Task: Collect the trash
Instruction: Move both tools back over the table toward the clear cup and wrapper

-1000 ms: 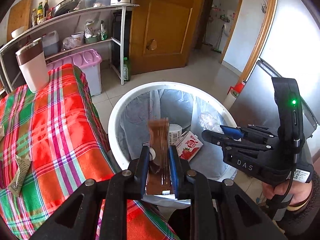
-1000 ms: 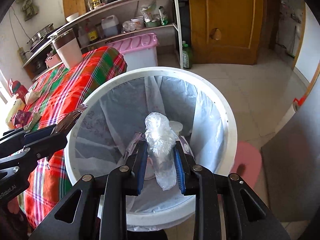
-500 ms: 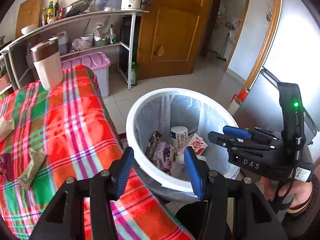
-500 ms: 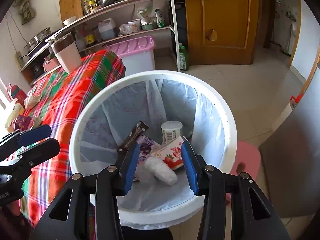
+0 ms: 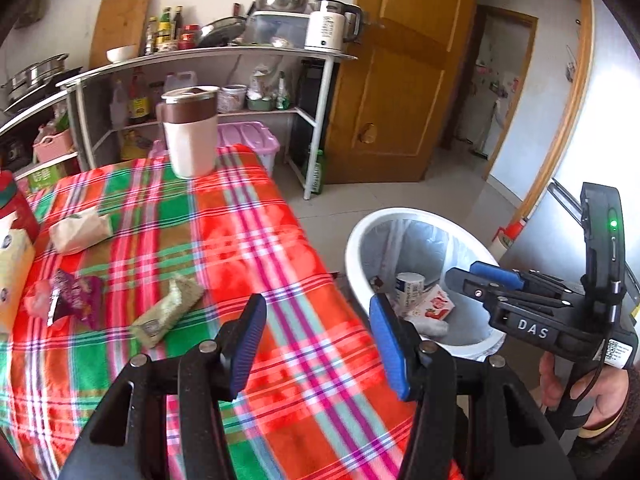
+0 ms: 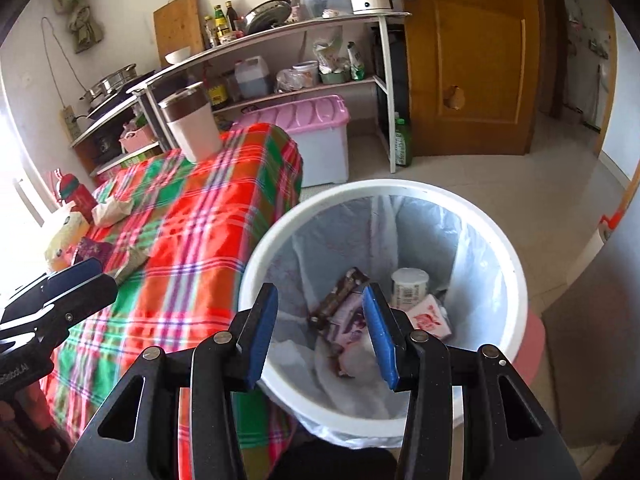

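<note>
The white trash bin (image 6: 280,236) with a clear liner stands beside the table; it holds a brown wrapper (image 6: 340,294), a small cup (image 6: 409,286), a strawberry carton (image 6: 430,318) and crumpled plastic. My right gripper (image 6: 320,332) is open and empty above the bin's near rim. My left gripper (image 5: 318,344) is open and empty over the plaid tablecloth (image 5: 248,240). On the table lie a tan wrapper (image 5: 168,312), a purple wrapper (image 5: 74,298) and a crumpled paper bag (image 5: 80,230). The bin also shows in the left wrist view (image 5: 360,240).
A white and brown tumbler (image 5: 190,136) stands at the table's far edge. A red box (image 5: 12,208) and a yellow pack (image 5: 12,272) sit at the left. A pink-lidded storage box (image 6: 316,136), metal shelves (image 6: 280,36) and a wooden door (image 6: 464,60) are behind.
Both grippers opened and dropped their trash, the brown wrapper and the plastic, into the bin. The left gripper then swung left over the table; the right pulled back a little.
</note>
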Demonstrator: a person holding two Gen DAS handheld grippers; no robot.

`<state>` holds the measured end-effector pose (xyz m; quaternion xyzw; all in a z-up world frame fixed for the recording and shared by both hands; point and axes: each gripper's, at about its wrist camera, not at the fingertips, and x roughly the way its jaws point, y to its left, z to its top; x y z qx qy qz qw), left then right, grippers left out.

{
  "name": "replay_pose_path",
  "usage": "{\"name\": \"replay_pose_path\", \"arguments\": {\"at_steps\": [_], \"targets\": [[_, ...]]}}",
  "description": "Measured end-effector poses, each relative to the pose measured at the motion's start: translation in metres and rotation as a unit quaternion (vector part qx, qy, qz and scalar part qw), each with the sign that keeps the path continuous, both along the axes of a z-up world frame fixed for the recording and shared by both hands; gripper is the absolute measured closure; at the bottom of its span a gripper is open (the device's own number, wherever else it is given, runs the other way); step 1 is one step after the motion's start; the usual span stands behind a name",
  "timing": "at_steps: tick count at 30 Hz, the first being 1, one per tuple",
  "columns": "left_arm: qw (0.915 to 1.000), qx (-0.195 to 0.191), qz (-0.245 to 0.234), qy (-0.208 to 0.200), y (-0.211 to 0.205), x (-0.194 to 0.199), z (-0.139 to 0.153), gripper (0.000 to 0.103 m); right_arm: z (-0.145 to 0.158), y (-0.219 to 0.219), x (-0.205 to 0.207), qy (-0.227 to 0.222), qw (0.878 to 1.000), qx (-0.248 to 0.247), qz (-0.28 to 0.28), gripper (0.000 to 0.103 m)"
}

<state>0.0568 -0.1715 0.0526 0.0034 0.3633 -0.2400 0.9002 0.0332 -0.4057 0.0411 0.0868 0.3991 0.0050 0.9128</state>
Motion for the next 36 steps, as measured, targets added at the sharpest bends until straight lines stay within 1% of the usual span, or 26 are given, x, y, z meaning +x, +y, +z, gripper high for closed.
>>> {"name": "replay_pose_path", "arguments": {"at_steps": [4,10,16,22,29,33,36], "targets": [[0.9996,-0.001,0.028,-0.002,0.027,-0.002,-0.002,0.047,0.0,0.022,0.004,-0.002,1.0,0.011,0.015,0.057],[0.9967,-0.007,0.081,0.001,0.075,-0.001,-0.008,0.047,-0.002,0.061,0.014,0.002,0.999,0.011,0.051,0.057],[0.9908,-0.015,0.134,0.008,0.123,0.003,-0.016,0.047,-0.007,0.099,0.027,0.008,0.996,0.018,0.083,0.057],[0.9846,-0.016,0.173,0.016,0.16,0.008,-0.024,0.046,-0.011,0.133,0.043,0.017,0.994,0.018,0.104,0.057],[0.9795,-0.015,0.199,0.027,0.196,0.017,-0.035,0.046,-0.024,0.164,0.067,0.041,0.99,0.051,0.122,0.057],[0.9778,-0.012,0.207,0.033,0.208,0.024,-0.04,0.046,-0.034,0.183,0.08,0.063,0.988,0.055,0.133,0.057],[0.9767,-0.011,0.211,0.039,0.213,0.03,-0.043,0.046,-0.039,0.194,0.091,0.068,0.987,0.049,0.135,0.057]]}}
